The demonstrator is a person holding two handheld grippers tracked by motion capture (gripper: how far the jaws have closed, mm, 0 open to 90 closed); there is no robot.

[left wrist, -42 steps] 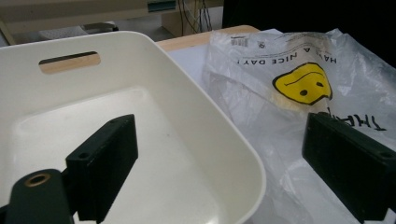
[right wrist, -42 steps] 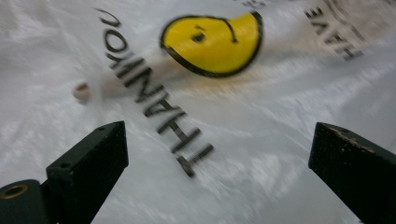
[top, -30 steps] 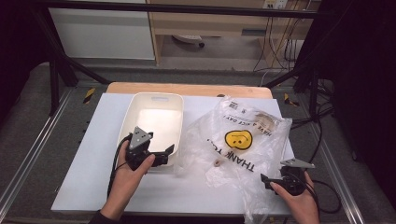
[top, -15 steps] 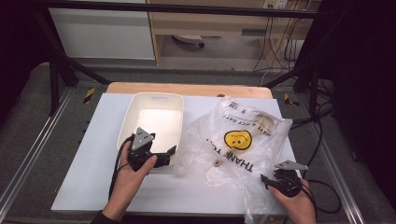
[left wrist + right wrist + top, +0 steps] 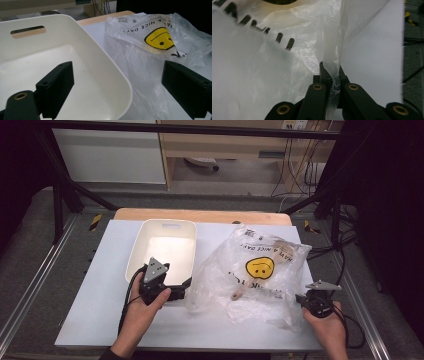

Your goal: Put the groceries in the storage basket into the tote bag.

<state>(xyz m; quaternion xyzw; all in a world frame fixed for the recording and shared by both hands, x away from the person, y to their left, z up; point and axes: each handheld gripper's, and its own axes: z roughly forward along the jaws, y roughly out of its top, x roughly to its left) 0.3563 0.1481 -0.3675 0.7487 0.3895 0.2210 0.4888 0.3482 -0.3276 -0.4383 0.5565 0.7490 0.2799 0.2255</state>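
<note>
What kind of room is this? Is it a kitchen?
Probably not: it looks like a lab or workshop. A white table stands inside a metal frame, with loose cables along the back wall.

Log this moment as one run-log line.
right gripper: just closed, pinching clear plastic smiley-face bag edge | left gripper: open, straddling white plastic bin rim

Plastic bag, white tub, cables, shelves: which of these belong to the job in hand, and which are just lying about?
In the job:
- plastic bag, its edge pinched in the right tool
- white tub, its rim between the open jaws of the left tool

Lying about:
- cables behind the table
- wooden shelf
</note>
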